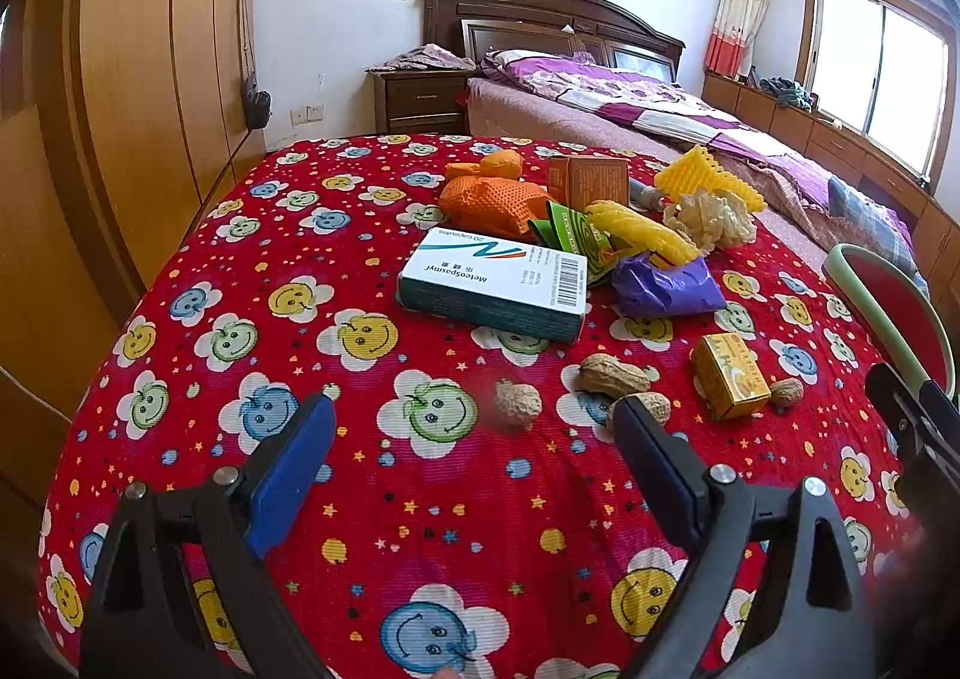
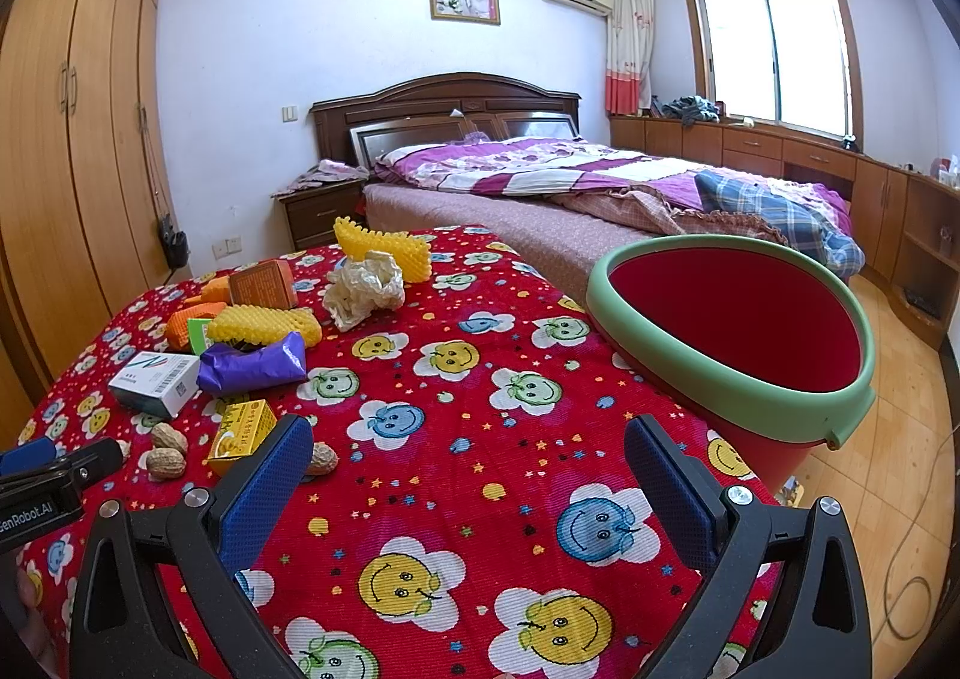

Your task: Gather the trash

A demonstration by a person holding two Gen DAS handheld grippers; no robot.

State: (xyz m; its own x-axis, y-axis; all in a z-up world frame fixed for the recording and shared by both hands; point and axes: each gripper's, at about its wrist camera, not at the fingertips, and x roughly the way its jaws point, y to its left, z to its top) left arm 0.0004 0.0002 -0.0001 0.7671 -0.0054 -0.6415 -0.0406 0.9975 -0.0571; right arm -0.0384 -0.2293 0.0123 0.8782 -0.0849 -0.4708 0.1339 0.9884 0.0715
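Observation:
Trash lies on a table under a red smiley-flower cloth (image 1: pixel 420 499). A white medicine box (image 1: pixel 492 283), a purple wrapper (image 1: pixel 666 286), yellow foam netting (image 1: pixel 642 232), orange netting (image 1: pixel 489 199), crumpled paper (image 1: pixel 714 217) and a small yellow box (image 1: pixel 729 376) sit in the middle. Peanut shells (image 1: pixel 519 403) lie nearest my left gripper (image 1: pixel 474 433), which is open just short of them. My right gripper (image 2: pixel 468 457) is open over bare cloth, with the small yellow box (image 2: pixel 243 433) and a peanut shell (image 2: pixel 321 457) by its left finger. A red bin with a green rim (image 2: pixel 726 343) stands off the table's right edge.
A bed (image 2: pixel 600 181) with purple bedding stands behind the table. Wooden wardrobes (image 1: pixel 150 79) line the left wall. Low cabinets (image 2: pixel 840 175) run under the window at right. The other gripper's tip (image 2: pixel 36 457) shows at the right wrist view's left edge.

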